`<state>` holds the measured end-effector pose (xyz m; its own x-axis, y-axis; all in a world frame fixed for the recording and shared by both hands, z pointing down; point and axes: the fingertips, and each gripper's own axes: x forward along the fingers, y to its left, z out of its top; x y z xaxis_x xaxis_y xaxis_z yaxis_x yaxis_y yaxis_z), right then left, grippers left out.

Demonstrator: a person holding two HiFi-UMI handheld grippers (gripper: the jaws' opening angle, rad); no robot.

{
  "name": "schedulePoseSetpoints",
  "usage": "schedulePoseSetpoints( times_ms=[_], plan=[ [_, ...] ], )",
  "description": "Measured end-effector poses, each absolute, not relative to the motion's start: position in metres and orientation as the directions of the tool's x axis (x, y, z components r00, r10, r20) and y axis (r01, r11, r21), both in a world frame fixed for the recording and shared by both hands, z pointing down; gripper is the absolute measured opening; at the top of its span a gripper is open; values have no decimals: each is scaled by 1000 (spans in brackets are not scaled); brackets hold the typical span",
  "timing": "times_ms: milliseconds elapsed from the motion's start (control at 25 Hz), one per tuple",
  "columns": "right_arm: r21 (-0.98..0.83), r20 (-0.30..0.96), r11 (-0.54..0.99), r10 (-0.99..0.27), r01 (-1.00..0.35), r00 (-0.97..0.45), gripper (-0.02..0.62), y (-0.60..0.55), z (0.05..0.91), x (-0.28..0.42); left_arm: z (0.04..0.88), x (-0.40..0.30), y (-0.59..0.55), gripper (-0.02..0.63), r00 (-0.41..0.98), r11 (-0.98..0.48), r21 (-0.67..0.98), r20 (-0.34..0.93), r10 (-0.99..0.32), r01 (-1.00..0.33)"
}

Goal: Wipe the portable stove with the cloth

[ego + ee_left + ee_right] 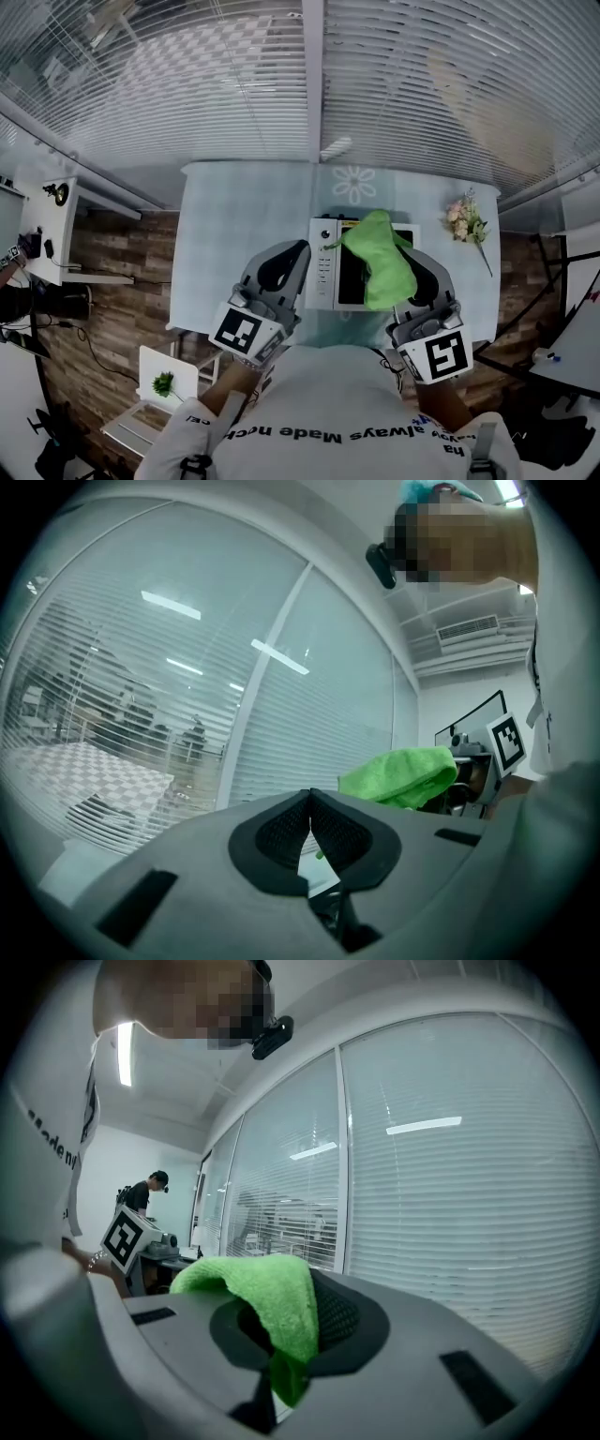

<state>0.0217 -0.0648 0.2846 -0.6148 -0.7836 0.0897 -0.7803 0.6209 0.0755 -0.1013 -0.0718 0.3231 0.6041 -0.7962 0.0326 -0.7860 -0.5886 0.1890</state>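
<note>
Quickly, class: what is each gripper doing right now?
Left gripper: closed, jaws together, holding nothing.
Right gripper: closed on the bright green fuzzy cloth.

Your T-shirt (328,403) is white, with a line of black lettering (309,433) across it and a smaller black print near the hem of its left sleeve (187,427). A dark strap (194,464) crosses each shoulder of the shirt. Just beyond the shirt, your left gripper (298,251) and right gripper (419,267) have smooth, rounded, light-grey shells with narrow slot-shaped recesses. Each carries a cube (248,333) of black-and-white square markers at the end nearest the shirt. At the far end from the shirt the pads (281,834) are black with a fine mesh texture. Above the shirt, a small black camera (272,1037) is mounted on your head.
</note>
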Motion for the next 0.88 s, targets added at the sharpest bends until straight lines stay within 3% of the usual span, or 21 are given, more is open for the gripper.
schedulePoseSetpoints(
  times_ms=[200,360,880],
  plan=[
    [211,125,653,-756,-727,-643,28,-81,315,-2,370,-107,-82,12,612,-585,210,98,-785,-783],
    [299,288,681,-732,-668,-618,27,-91,360,-16,412,-109,-89,12,618,-583,217,157,-770,-783],
    [487,551,771,-636,-411,-541,28,-138,525,-66,545,-107,-99,12,628,-569,266,357,-692,-778]
  ],
)
